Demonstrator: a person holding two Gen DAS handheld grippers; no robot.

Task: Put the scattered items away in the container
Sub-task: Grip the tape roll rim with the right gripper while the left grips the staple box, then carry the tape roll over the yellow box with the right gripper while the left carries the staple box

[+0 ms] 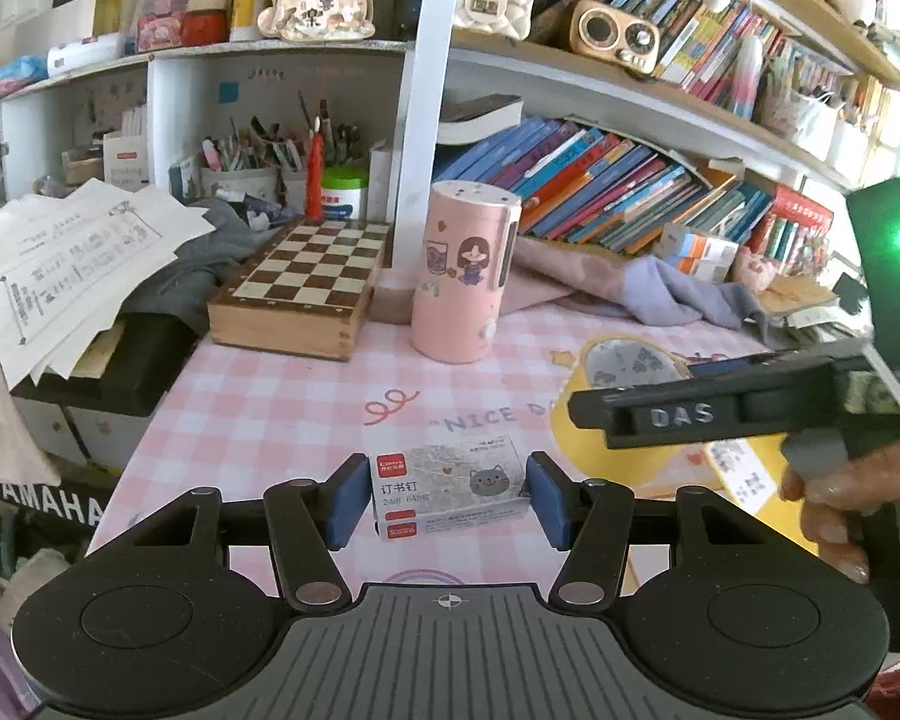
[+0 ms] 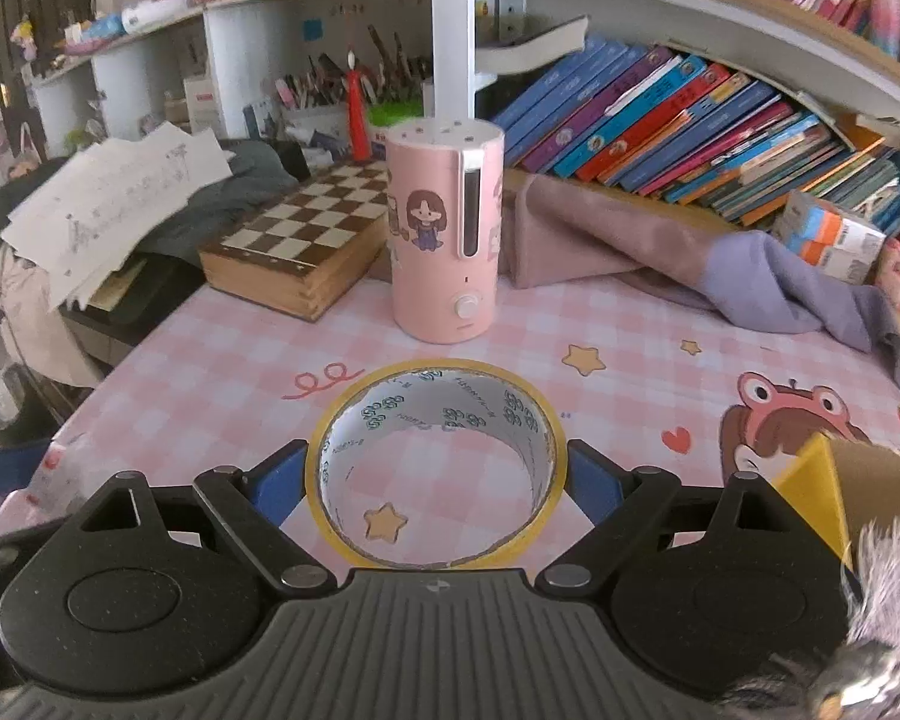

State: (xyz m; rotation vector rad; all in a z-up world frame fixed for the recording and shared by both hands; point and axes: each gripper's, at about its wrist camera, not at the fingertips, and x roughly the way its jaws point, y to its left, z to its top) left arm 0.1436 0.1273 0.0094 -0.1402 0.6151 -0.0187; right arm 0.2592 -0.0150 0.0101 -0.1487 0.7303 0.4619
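Pink checked desk [image 1: 258, 408] under crowded bookshelves. Left wrist view: left gripper [image 1: 447, 498] pads clamp a staple box [image 1: 450, 489], carried above the desk; yellow container [image 1: 660, 450] to its right. Right wrist view: right gripper [image 2: 435, 483] pads press a tape roll [image 2: 435, 462], lifted clear; container corner at right.

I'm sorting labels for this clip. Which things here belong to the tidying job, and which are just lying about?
Job: staple box in left gripper; tape roll in right gripper; yellow container.

Lying about: chessboard, pink humidifier, cloth, papers, books.
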